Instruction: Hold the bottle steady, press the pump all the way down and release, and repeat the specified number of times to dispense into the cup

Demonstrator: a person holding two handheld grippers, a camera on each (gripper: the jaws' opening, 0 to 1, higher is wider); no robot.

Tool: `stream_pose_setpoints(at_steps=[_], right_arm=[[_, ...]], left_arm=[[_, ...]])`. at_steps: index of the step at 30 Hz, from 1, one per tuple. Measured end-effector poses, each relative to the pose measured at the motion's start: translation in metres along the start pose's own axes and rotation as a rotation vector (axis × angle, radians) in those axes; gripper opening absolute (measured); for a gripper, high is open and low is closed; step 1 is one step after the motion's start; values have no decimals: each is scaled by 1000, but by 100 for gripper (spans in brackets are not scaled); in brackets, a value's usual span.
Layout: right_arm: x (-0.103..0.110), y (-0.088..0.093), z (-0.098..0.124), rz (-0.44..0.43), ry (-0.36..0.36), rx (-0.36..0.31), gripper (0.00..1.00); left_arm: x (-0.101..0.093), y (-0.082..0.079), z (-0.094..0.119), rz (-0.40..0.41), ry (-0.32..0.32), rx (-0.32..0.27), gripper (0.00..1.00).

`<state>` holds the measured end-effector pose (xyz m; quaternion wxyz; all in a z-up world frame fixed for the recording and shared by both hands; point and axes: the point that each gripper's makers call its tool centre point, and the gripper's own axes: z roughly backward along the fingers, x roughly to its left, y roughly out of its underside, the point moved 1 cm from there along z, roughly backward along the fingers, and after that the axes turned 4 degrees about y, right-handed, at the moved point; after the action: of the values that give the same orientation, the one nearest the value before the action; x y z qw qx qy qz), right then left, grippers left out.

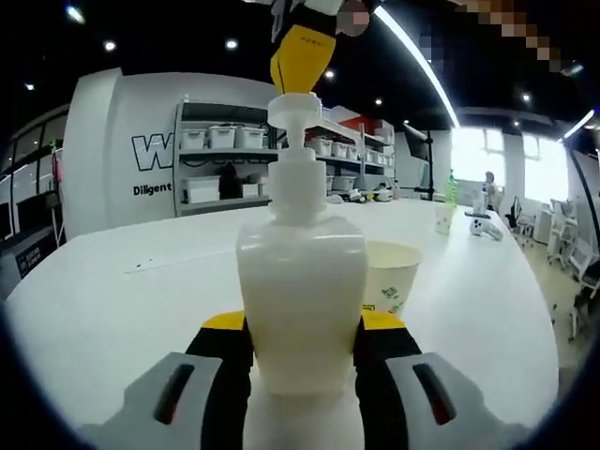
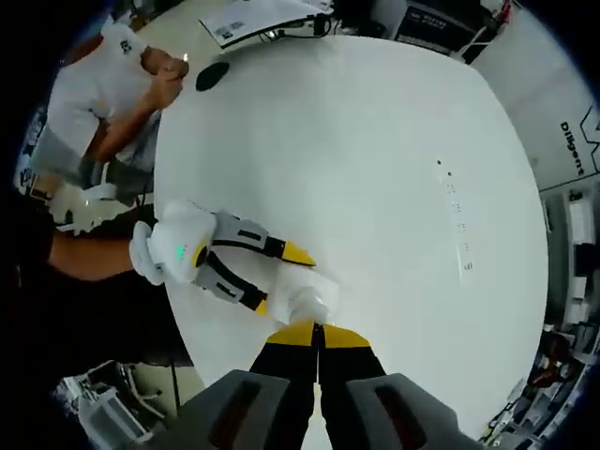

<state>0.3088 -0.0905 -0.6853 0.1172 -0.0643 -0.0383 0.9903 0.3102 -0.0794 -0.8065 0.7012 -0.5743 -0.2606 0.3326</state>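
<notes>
A white pump bottle [image 1: 300,272] stands on the white table [image 1: 112,300], and my left gripper [image 1: 304,322] is shut on its body, yellow-tipped jaws pressing both sides. The pump head [image 1: 293,108] stands raised on its neck. My right gripper [image 1: 302,58] comes down from above, its yellow tip resting on the pump head. In the right gripper view, looking straight down, my right gripper [image 2: 317,335] is shut, jaws together, just over the bottle's top [image 2: 307,302]. The left gripper [image 2: 286,279] reaches in from the left. A paper cup [image 1: 392,277] stands just behind the bottle to its right.
The round white table [image 2: 394,159] spreads wide around the bottle. A person's arm [image 2: 89,258] holds the left gripper at the table's edge. Another person [image 2: 108,94] sits at the far rim. Shelves with bins [image 1: 225,155] line the back wall. Small items [image 1: 469,220] stand far right.
</notes>
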Motion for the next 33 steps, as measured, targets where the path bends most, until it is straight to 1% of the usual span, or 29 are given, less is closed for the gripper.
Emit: stream_pose_setpoints(at_steps=[1,5,9,13,17,18,21,23,25,26,28,29,30,31,32,33], right_arm=[[-4,-2,-1,-3,-1,-1,0],[-3,-5,-3,-9,12,9,0],[-4,-5,-9,-18,8,19,0],[-3,-5,-8,-25,10,28,0],[-3,-5,-11,-50,-7,19,0],[-2,-4,-10,-57,-2,25,0],[0,-7,-12,-31,21,37,0],[0,-7,-11,-37,22,44,0],[-1,-6,-11,-70,5,30,0],[-2,-6,-10,-77,4,24,0],[-2,-7,-9,-121,-7,1,0],[-1,-7,-9,-115,0,-2,0],[-1,-12,-6,-77,1,-48,0],[2,-6,-2,-73,1,-26,0],[-3,-15,-2,-41,9,-78,0],[-2,-11,2,-95,6,-69,0]], left_arm=[[0,0,0,0,1,-2,40],[1,0,0,-1,-1,-3,40],[1,1,0,-1,-1,-2,40],[1,1,0,0,-2,-3,40],[1,2,0,0,-3,0,40],[1,2,0,1,-5,1,40],[1,3,0,1,-8,6,40],[1,3,1,0,-6,5,40],[1,3,1,1,-8,-5,40],[1,4,2,0,-10,0,40],[0,4,3,-3,-11,11,39],[0,4,3,-3,-9,14,39],[1,5,3,-5,-3,18,39],[1,5,3,-6,1,20,39],[1,5,4,-6,2,19,39],[1,5,4,-6,3,21,39]])
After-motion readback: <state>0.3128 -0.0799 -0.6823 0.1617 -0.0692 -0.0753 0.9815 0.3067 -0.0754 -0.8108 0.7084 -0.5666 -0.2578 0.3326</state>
